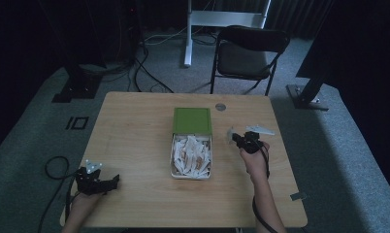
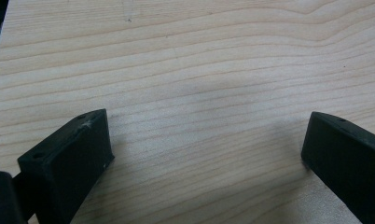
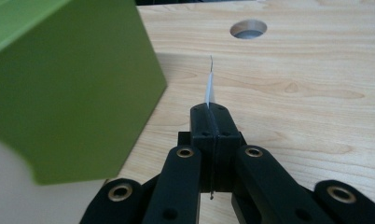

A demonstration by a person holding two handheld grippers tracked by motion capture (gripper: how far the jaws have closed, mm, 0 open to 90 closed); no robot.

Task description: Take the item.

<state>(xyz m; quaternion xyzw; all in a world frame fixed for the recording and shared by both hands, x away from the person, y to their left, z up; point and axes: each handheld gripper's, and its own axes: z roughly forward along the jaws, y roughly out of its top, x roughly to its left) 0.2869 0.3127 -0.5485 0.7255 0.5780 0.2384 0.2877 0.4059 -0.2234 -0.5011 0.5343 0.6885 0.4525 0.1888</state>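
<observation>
My right tongs (image 3: 210,108) pinch a thin white packet (image 3: 209,88) beside the open green tin (image 1: 192,120) on the desk (image 1: 135,126); the grip is edge-on, so it could slip. My left tongs (image 2: 204,154) rest apart, empty.

One wooden table (image 1: 135,145) carries one white box (image 1: 172,162) with one green lid (image 1: 192,120). The white packets (image 1: 190,155) inside are too jumbled to count, perhaps a dozen or more. There are two grippers, left gripper (image 1: 105,183) and right gripper (image 1: 233,137), and one folding chair (image 1: 249,53).
</observation>
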